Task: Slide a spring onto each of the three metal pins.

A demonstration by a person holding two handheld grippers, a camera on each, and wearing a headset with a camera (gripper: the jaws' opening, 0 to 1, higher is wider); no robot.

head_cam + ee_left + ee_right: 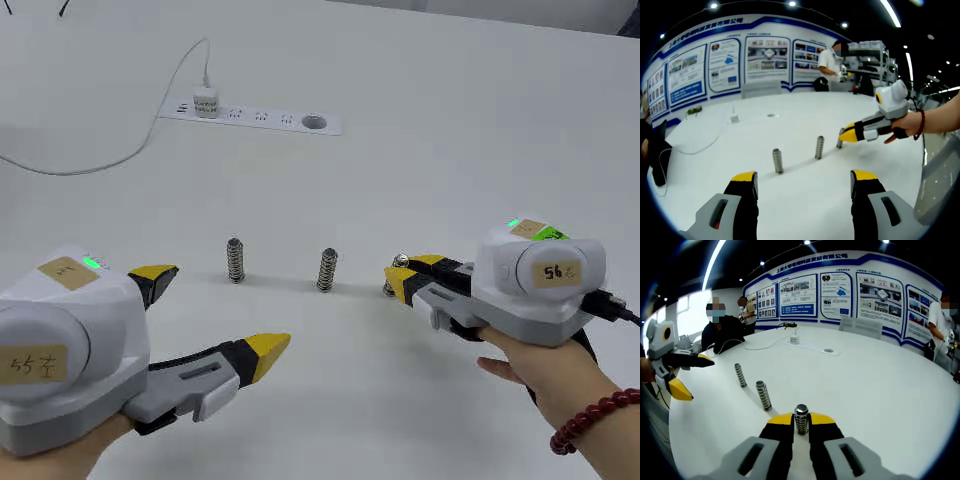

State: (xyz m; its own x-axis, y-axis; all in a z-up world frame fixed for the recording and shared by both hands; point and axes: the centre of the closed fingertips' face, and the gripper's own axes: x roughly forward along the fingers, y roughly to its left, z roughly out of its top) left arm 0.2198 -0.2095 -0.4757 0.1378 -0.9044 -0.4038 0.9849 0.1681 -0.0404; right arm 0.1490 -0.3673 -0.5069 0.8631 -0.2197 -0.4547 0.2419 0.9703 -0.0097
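Three springs stand upright in a row on the white table, each on a pin. The left spring and the middle spring stand free. My right gripper is shut on the third spring, whose pin head shows above the yellow tips. My left gripper is open near the table's front left, short of the left spring, with nothing between its fingers. From the left gripper view the middle spring and the right gripper lie ahead.
A white power strip with a plugged charger and a trailing cable lies at the back of the table. People stand and sit beyond the table's far edges, in front of poster walls.
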